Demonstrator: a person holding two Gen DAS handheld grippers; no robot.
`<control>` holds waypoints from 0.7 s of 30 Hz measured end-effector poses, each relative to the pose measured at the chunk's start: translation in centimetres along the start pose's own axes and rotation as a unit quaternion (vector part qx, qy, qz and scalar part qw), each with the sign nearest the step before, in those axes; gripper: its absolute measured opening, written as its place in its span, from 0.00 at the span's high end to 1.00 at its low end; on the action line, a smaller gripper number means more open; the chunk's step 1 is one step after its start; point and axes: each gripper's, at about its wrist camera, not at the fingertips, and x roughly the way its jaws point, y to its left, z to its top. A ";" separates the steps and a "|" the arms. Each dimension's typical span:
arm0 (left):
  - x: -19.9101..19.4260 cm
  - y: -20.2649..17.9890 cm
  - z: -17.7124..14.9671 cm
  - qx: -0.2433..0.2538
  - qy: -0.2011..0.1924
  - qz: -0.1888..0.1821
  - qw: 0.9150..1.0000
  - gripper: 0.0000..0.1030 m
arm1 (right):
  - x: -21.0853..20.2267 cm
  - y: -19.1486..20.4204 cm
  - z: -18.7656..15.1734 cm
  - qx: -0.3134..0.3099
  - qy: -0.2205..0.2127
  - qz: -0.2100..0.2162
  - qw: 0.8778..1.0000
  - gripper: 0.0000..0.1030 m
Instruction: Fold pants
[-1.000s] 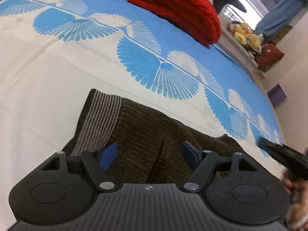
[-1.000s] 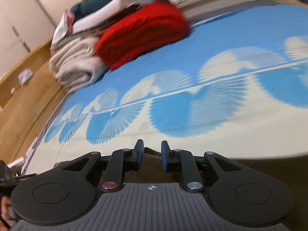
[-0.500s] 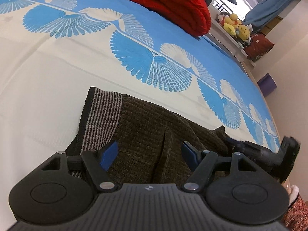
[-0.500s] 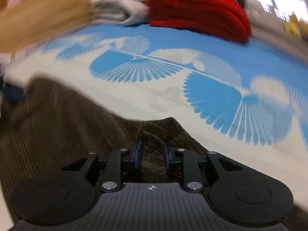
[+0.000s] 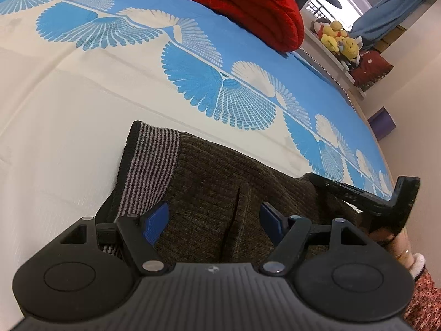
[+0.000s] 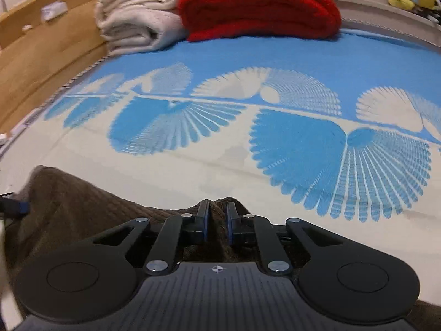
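Dark brown corduroy pants (image 5: 220,190) with a grey striped waistband (image 5: 154,162) lie on a blue and cream bedspread (image 5: 69,104). My left gripper (image 5: 215,218) is open just above the pants near the waistband, empty. My right gripper (image 6: 217,220) is shut on a bunched edge of the pants (image 6: 82,209). It also shows at the right of the left wrist view (image 5: 366,195), at the far end of the pants.
A folded red blanket (image 6: 259,8) and a cream blanket (image 6: 137,24) lie at the head of the bed by a wooden headboard (image 6: 41,47). Yellow plush toys (image 5: 339,41) sit on a side shelf. A purple box (image 5: 383,121) stands on the floor.
My right gripper carried its pinched end of the pants toward the waistband end and came into the left wrist view. My left gripper stayed open over the waistband area.
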 end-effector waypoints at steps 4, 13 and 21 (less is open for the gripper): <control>-0.1 0.1 -0.1 -0.001 0.001 0.001 1.000 0.24 | 1.2 0.6 -0.9 -0.026 -0.026 -0.022 0.999 0.85; -0.2 -0.2 -0.3 0.000 0.003 0.007 1.000 0.24 | -3.1 -1.5 -0.1 0.024 -0.050 -0.017 0.998 0.57; 0.2 -1.5 -0.8 0.036 -0.001 0.031 0.999 0.20 | -0.8 -0.5 -1.9 -0.013 -0.009 -0.006 1.000 0.79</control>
